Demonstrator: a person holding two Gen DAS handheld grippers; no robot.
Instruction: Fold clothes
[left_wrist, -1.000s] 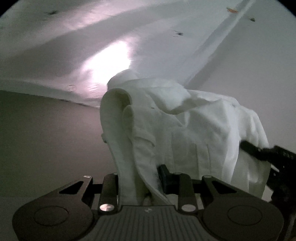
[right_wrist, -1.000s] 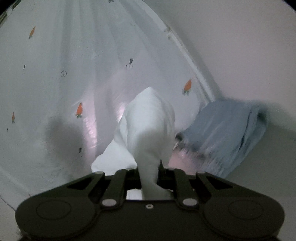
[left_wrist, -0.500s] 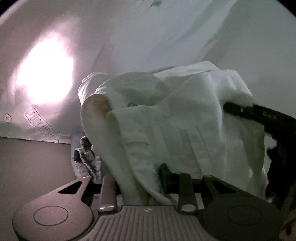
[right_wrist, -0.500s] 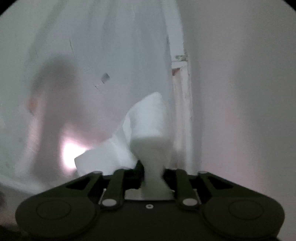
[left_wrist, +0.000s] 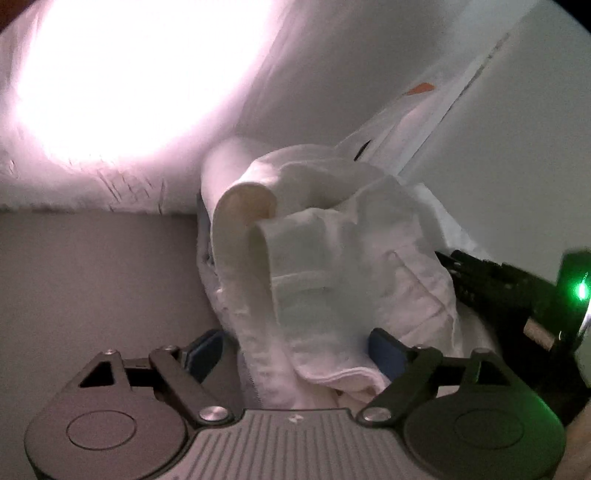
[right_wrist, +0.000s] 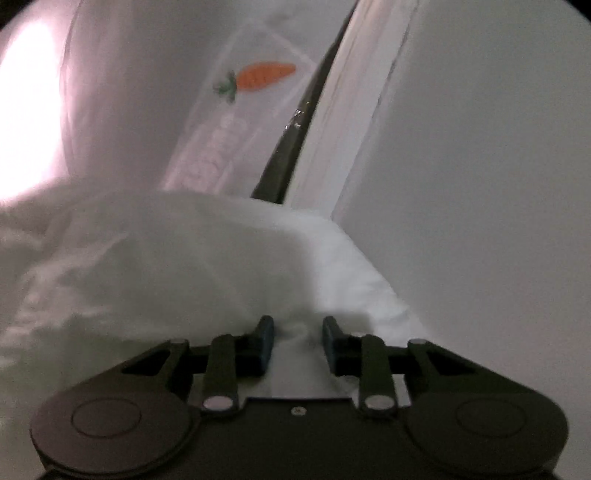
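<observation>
While half a second ago I clamped the white garment (left_wrist: 332, 266), my left gripper (left_wrist: 295, 350) and right gripper (right_wrist: 297, 345) now gape, cloth slack between them: released, apparently set down.

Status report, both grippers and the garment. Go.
Left gripper open wide, white garment bunched between its fingers. Right gripper parted, same cloth draped across its tips. Grip not confirmed on either. Carrot-print sheet behind; nothing blocking.
</observation>
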